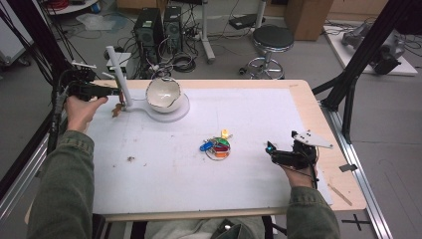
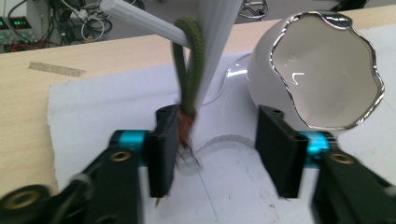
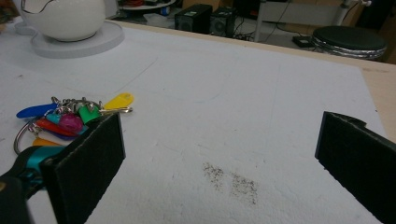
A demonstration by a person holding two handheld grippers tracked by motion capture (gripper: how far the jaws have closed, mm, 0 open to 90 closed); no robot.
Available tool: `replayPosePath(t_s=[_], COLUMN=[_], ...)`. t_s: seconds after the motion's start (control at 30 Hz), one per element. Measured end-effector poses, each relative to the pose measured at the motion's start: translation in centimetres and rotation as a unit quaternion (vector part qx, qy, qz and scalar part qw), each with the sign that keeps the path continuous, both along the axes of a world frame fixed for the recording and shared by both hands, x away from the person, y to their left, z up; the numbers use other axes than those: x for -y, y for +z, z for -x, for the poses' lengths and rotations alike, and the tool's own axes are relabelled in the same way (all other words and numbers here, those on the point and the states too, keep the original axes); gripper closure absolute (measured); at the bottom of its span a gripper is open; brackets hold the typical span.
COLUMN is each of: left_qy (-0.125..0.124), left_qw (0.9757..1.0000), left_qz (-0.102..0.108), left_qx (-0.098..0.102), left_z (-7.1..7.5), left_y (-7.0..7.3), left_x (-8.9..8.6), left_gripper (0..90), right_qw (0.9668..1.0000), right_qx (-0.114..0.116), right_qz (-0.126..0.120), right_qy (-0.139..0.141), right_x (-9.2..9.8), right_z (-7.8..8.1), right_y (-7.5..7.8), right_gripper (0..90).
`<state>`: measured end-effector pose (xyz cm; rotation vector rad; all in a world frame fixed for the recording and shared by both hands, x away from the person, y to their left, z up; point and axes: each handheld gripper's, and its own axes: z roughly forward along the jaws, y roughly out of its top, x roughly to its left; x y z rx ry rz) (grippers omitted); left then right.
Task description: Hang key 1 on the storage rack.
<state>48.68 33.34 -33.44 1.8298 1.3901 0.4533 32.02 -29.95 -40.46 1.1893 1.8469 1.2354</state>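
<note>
Presently the left gripper (image 2: 212, 149) stands at the white ribbed post (image 2: 212, 60) of the stand, its jaws parted (a dark green cord loop (image 2: 190, 70) hangs from the post's side peg, its brown tassel end touching the inner face of one jaw, unclamped). Just beside that post sits the white egg-shaped bowl with a silver jagged rim (image 1: 163, 93). Well apart from the post, the right gripper (image 1: 271, 149) rests on the white foam sheet (image 1: 164, 179), jaws wide, near a ring of coloured key tags (image 1: 218, 145).
</note>
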Motion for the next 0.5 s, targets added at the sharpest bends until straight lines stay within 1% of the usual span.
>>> replayPosePath(t_s=[0.03,0.1,0.13,0.17,0.2,0.23,0.27,0.3,0.37,0.43,0.47,0.5], left_qy=[0.007,0.016,0.023,0.033,0.047,0.057,0.059,0.057,0.058,0.053,0.05,0.049], left_qw=[1.0,0.9998,0.9997,0.9993,0.9984,0.9976,0.9974,0.9978,0.9975,0.9978,0.9979,0.9979], left_qz=[-0.004,0.004,0.001,-0.011,-0.028,-0.037,-0.037,-0.029,-0.035,-0.035,-0.037,-0.033], left_qx=[0.003,0.007,0.009,0.012,0.017,0.018,0.02,0.019,0.021,0.018,0.02,0.023], left_z=[0.1,0.4,0.5,0.6,0.7,0.8,1.0,1.1,1.4,1.7,1.9,2.1], left_y=[-0.1,-0.1,-0.2,-0.2,-0.2,-0.2,-0.3,-0.4,-0.6,-0.8,-0.8,-0.8], left_x=[0.1,0.2,0.3,0.5,0.7,0.9,0.9,0.9,1.0,1.1,1.2,1.3], left_gripper=[36.4,26.9,22.4,15.5,7.9,2.2,1.6,1.6,1.6,1.6,1.6,1.6], right_qw=[1.0,1.0,1.0,1.0,1.0,1.0,1.0,1.0,1.0,1.0,0.9999,0.9999], right_qx=[0.001,0.003,0.002,0.003,0.003,0.003,0.003,0.004,0.004,0.006,0.006,0.007], right_qz=[0.0,0.0,-0.001,-0.002,-0.002,-0.002,-0.002,-0.002,-0.002,-0.005,-0.007,-0.005], right_qy=[0.0,0.001,0.001,0.0,0.0,-0.001,-0.001,-0.001,-0.003,-0.006,-0.007,-0.009], right_x=[0.0,0.0,-0.1,-0.1,-0.1,-0.1,-0.1,0.0,0.0,0.1,0.1,0.1], right_z=[0.0,0.1,0.1,0.1,0.1,0.1,0.1,0.1,0.2,0.3,0.3,0.4], right_y=[0.0,0.0,0.1,0.1,0.1,0.1,0.1,0.1,0.1,0.2,0.2,0.2], right_gripper=[0.6,0.6,0.6,0.6,0.6,0.6,0.6,0.6,0.6,0.6,0.6,0.7])
